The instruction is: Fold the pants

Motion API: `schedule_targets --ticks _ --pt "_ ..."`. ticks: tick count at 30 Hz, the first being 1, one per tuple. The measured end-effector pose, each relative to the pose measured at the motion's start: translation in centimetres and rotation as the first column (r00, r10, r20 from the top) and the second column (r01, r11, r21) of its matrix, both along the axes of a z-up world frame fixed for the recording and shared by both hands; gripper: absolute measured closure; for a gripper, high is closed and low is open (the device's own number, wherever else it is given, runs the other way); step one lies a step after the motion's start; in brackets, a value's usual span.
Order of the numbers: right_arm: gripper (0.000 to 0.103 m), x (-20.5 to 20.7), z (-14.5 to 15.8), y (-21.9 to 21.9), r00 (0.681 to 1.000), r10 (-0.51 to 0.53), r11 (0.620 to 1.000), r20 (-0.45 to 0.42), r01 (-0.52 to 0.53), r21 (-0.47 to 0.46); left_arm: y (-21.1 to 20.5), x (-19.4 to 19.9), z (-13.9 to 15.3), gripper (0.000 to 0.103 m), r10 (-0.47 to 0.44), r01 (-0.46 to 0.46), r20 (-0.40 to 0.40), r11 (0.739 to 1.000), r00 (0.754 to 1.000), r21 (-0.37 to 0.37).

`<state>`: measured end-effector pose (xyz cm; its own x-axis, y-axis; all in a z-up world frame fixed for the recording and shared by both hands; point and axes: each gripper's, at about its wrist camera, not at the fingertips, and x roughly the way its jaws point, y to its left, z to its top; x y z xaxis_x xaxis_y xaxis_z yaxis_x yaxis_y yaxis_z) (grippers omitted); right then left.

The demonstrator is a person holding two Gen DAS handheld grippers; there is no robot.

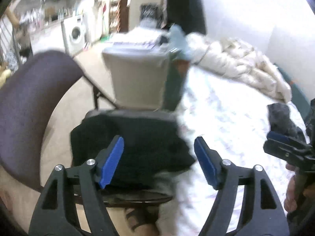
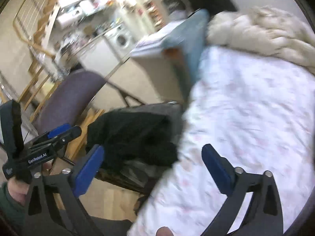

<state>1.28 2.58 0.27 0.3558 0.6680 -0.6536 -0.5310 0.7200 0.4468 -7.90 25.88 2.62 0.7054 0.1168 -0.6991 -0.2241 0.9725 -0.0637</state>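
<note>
Standing released with nothing between the blue pads, left gripper (image 1: 159,158) and right gripper (image 2: 152,169) hover apart — the dark folded pants (image 1: 128,143) lie on a chair seat (image 1: 137,197) beside the white floral bedsheet (image 2: 246,118).

Purple chair (image 1: 29,102) beside floral bedsheet (image 1: 226,118), cream duvet (image 1: 236,63).

We see the black fabric pants (image 1: 133,143), folded into a compact, slightly rumpled bundle, lying on a dark chair seat beside the bed's edge; one corner (image 2: 167,155) overhangs toward the white floral sheet.
</note>
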Motion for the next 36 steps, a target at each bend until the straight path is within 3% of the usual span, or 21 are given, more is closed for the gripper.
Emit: schedule_targets --ticks 5,7,9,15,20,24,29,33,36 --pt "0.000 -3.6 2.0 -9.7 0.991 -0.118 0.992 0.069 0.121 -0.042 -8.7 -0.4 0.9 0.029 -0.061 0.060 0.032 0.998 0.998 0.037" --pt "0.000 -4.9 2.6 -13.5 0.979 -0.176 0.981 0.103 0.184 -0.064 -12.2 0.0 1.1 0.020 -0.085 0.083 0.036 0.996 0.996 0.036" --pt "0.000 -6.2 2.6 -16.7 0.967 -0.217 0.971 0.131 0.228 -0.075 -15.1 0.1 1.0 0.002 -0.095 0.094 0.042 0.995 0.995 0.042" --pt "0.000 -8.8 0.7 -23.5 0.937 -0.313 0.933 0.155 0.333 -0.133 -21.7 -1.2 -0.4 0.000 -0.128 0.126 0.043 0.991 0.991 0.040" --pt "0.000 -9.7 -1.2 -26.1 0.900 -0.398 0.898 0.179 0.422 -0.123 -25.1 -2.3 -2.1 0.000 -0.151 0.147 0.062 0.987 0.987 0.069" --pt "0.000 -10.2 -2.7 -27.3 0.872 -0.435 0.881 0.225 0.463 -0.093 -25.7 -3.5 -3.6 0.000 -0.098 0.089 0.092 0.992 0.991 0.093" --pt "0.000 -9.7 -3.4 -26.5 0.875 -0.413 0.889 0.253 0.448 -0.096 -25.7 -3.9 -5.5 0.000 -0.129 0.118 0.087 0.985 0.988 0.122" --pt "0.000 -9.1 -4.5 -25.7 0.879 -0.405 0.889 0.251 0.443 -0.118 -25.0 -3.3 -6.2 0.000 -0.095 0.089 0.069 0.992 0.993 0.094" --pt "0.000 -9.2 -4.8 -25.3 0.862 -0.421 0.870 0.281 0.472 -0.143 -24.8 -3.0 -6.5 0.000 -0.087 0.083 0.048 0.994 0.995 0.077"
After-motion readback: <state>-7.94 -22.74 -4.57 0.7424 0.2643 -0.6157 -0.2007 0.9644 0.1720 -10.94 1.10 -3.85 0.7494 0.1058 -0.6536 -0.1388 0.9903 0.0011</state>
